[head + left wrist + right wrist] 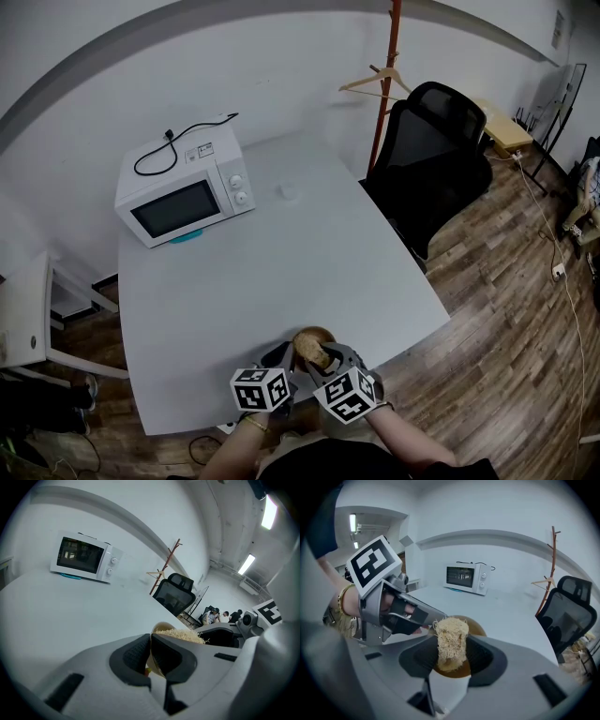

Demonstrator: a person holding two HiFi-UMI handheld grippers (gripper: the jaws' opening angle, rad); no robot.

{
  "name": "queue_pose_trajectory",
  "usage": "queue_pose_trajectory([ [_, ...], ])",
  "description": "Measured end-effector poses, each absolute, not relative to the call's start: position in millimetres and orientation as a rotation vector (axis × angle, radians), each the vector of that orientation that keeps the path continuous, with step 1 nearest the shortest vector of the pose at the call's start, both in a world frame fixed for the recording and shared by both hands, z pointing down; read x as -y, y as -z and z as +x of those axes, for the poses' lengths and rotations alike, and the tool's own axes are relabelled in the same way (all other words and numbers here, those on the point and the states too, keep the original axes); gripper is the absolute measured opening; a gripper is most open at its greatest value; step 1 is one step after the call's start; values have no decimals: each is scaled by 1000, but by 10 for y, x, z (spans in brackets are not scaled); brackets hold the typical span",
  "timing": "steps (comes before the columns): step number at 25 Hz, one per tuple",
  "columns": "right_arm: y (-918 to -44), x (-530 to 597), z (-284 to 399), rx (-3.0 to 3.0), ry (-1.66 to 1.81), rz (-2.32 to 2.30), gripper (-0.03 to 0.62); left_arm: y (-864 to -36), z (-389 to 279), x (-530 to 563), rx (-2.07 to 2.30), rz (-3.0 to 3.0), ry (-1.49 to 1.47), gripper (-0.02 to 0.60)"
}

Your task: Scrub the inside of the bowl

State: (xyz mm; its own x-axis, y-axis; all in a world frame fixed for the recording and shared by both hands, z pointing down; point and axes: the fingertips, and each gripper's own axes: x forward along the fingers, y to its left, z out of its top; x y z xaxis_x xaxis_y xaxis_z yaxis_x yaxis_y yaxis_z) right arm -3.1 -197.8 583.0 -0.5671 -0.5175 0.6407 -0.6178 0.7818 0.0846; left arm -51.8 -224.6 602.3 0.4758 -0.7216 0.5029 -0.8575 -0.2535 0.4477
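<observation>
A small brown bowl (pixel 313 338) sits close to the near edge of the white table (pixel 281 272). My left gripper (pixel 285 356) is shut on the bowl's rim (pixel 161 629), one pad inside the wall and one outside. My right gripper (pixel 325 359) is shut on a pale, fibrous scrubber (pixel 451 641), which stands up between the pads just over the bowl (pixel 477 628). From the left gripper view the scrubber (pixel 180 635) shows above the bowl's rim. In the right gripper view the left gripper (pixel 427 618) comes in from the left onto the bowl's edge.
A white microwave (pixel 184 194) with a coiled black cable stands at the table's far left. A black office chair (pixel 433 159) and a coat stand (pixel 386 84) are at the far right corner. A small pale round object (pixel 289 192) lies mid-table. A white side table (pixel 23 319) stands left.
</observation>
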Motion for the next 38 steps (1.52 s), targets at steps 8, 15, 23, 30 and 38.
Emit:
queue_pose_trajectory([
  [8,-5901,1854,-13,2296,-213,803,166,-6056,-521,2247,1315,2027,-242,27],
  [15,-5941,1799,20,2292,-205,767,166,-6097,-523,2254,1314,2023,-257,28],
  [23,-5981,1891,254,2253,-231,843,166,-6216,-554,2220,1309,2003,-282,28],
  [30,-5921,1969,340,2263,-267,936,166,-6320,-613,2232,1325,1971,-300,28],
  [38,-5828,1919,378,2298,-298,998,166,-6483,-764,2259,1379,1900,-325,28],
])
